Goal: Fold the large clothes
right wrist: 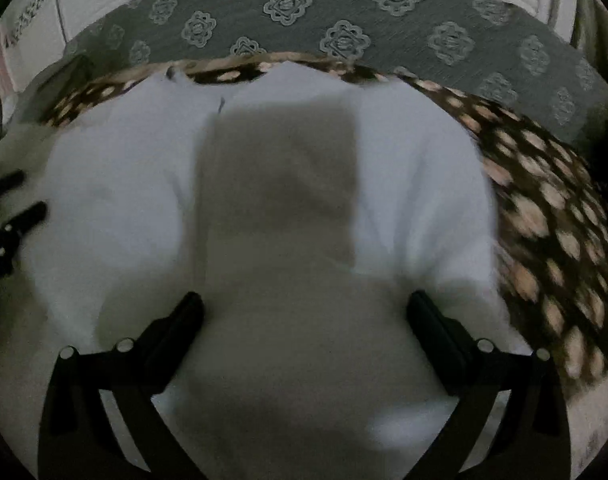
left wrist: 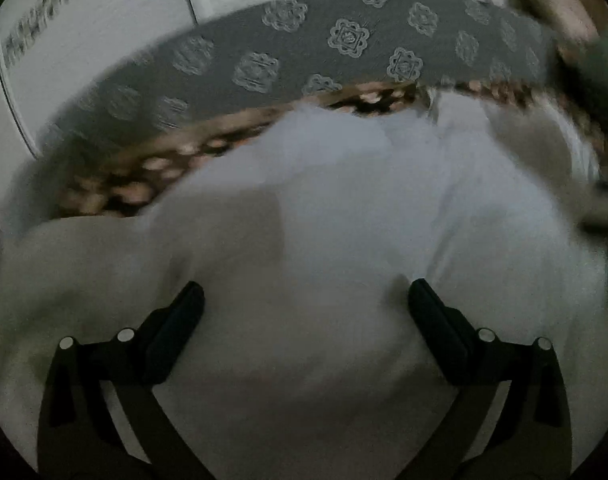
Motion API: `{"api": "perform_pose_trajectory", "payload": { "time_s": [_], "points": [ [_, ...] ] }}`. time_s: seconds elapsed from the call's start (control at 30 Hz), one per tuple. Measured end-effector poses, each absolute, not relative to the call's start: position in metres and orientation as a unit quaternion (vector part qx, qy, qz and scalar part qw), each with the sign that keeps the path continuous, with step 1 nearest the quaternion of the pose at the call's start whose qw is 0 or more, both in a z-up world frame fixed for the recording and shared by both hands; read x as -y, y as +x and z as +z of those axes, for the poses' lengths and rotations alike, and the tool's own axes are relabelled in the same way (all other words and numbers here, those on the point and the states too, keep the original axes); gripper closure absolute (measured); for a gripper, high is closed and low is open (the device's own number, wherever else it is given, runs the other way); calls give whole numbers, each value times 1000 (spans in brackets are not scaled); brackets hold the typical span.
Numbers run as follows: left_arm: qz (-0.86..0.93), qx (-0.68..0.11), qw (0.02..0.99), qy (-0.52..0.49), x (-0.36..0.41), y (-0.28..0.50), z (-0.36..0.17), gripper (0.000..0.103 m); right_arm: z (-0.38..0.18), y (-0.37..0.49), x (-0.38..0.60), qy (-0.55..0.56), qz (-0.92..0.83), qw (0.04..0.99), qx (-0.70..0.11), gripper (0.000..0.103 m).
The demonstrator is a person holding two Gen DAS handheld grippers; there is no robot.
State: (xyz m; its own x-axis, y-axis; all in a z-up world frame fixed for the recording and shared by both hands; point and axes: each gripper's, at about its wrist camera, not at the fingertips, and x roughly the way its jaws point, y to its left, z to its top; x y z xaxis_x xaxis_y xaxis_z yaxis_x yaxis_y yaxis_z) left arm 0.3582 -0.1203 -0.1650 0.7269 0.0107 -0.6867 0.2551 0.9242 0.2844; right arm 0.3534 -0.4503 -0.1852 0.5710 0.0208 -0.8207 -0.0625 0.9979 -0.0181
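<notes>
We found both views dim and partly blurred. In the left wrist view, the left hand-held gripper hung over a white garment, its 2 black fingers spread wide with nothing between them but the cloth lying below; whether the tips touched the fabric we could not tell. The garment was spread across a brown blanket with pale spots, which showed along the garment's far edge. Beyond the blanket ran a grey cover with a pale medallion pattern, and behind that stood white panelled furniture. At the right edge of this view a dark, blurred shape crossed the garment; we could not make out what it was. In the right wrist view, the right hand-held gripper was likewise released, its 2 fingers apart above the same white garment, grasping nothing. A broad grey shadow fell across the middle of the cloth ahead of the gripper. The spotted blanket wrapped around the garment's right side and far edge, and the grey patterned cover lay past it. At the left edge of this view we saw the left hand-held gripper's dark fingertips above the garment's left part.
</notes>
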Motion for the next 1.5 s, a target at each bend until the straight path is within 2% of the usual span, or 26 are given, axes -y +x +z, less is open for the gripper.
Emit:
{"api": "perform_pose_trajectory", "payload": {
  "time_s": [0.1,0.27,0.37,0.53,0.7,0.87,0.9,0.93,0.97,1.03,1.1,1.17,1.33,1.5],
  "points": [
    [-11,-382,911,156,58,323,-153,3,-180,306,459,-1,-13,880,-474,2],
    [95,-362,926,58,-63,260,-111,3,-131,232,497,140,-57,900,-408,2],
    [165,-409,897,14,-123,239,-125,3,-97,213,505,186,-48,912,-363,2],
    [245,-469,847,-54,-195,220,-161,4,-87,197,489,120,-56,921,-366,2],
    [258,-454,847,-104,-219,221,-165,4,-97,191,489,84,-61,916,-388,2],
    [233,-427,868,-103,-221,236,-173,4,-104,199,499,97,-72,911,-395,2],
    [228,-426,870,-95,-217,239,-175,9,-105,200,499,101,-70,910,-395,2],
    [219,-428,873,-85,-211,245,-177,25,-105,201,498,101,-70,910,-395,2],
    [209,-432,873,-85,-209,249,-178,35,-105,202,496,98,-69,912,-393,2],
    [206,-426,875,-106,-211,253,-173,76,-105,203,494,91,-68,913,-392,2],
    [204,-406,879,-146,-215,254,-156,92,-104,205,493,88,-67,914,-390,2],
    [213,-370,887,-174,-218,248,-130,97,-104,207,494,90,-64,915,-388,2],
    [260,-284,915,-122,-210,239,-56,98,-104,213,503,111,-68,915,-382,2],
    [270,-269,918,-107,-223,255,-10,98,-104,220,505,126,-59,916,-377,2]
  ]
}}
